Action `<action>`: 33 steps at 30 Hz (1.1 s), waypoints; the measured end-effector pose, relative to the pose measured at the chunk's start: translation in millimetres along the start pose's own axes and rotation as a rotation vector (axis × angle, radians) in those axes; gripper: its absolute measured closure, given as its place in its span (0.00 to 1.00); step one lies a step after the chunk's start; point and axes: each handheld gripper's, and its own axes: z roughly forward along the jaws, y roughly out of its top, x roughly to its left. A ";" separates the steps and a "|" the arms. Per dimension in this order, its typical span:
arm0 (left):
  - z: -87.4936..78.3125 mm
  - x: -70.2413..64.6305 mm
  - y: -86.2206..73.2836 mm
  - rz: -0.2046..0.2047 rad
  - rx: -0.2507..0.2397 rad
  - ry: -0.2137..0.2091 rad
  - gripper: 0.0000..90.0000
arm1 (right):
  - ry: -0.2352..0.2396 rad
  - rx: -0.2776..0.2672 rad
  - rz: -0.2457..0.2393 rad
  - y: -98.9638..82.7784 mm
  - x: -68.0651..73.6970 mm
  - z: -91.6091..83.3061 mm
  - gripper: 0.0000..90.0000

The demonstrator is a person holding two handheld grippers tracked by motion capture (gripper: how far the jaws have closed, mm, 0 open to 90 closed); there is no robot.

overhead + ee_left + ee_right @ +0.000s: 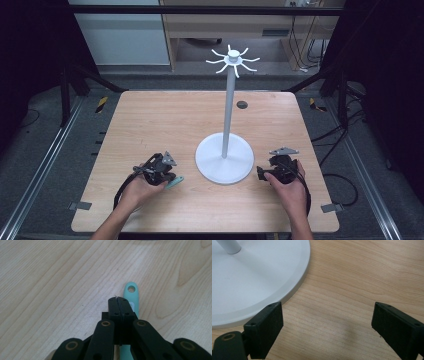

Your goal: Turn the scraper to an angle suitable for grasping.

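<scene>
Mint-green handle (131, 296) lies near the worktop's (165, 115) front edge, under the clenched left claw (119, 300), probably pinned; right claw (325, 322) gapes, released.

A white stand (227, 125) rises at the centre of the frame on a wooden table (165, 120), its round base (224, 161) in the lower middle and its curved hooks (233, 60) spreading at the top. A small dark disc (242, 104) lies just right of the pole. Cabinets (220, 22) line the upper edge.
</scene>
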 end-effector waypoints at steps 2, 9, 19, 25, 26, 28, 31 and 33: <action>-0.3 -1.6 1.3 0.010 0.001 -0.003 1.00 | 0.001 0.001 0.000 0.0 0.0 0.3 0.12; -9.0 3.7 2.7 -0.001 -0.040 0.011 1.00 | -0.001 -0.007 0.007 0.2 -1.2 -0.7 0.12; -20.7 5.8 3.5 -0.009 -0.057 0.011 0.98 | 0.000 -0.007 0.003 0.6 -1.3 -0.4 0.12; -24.6 3.3 6.5 -0.001 -0.050 0.008 0.93 | 0.002 -0.004 0.005 0.6 -1.2 -0.1 0.12; -25.2 1.9 7.3 -0.001 -0.052 0.013 0.91 | 0.000 -0.004 0.003 0.5 -1.4 -0.2 0.12; -25.6 1.3 7.9 0.005 -0.042 0.013 0.89 | -0.002 -0.003 0.003 0.6 -1.3 -0.4 0.12; -24.4 0.2 8.2 0.007 -0.031 0.015 0.84 | -0.001 -0.006 0.002 0.5 -1.2 -0.3 0.12; -23.6 -0.4 8.6 0.006 -0.026 0.011 0.81 | -0.001 -0.005 0.002 0.6 -1.1 -0.4 0.12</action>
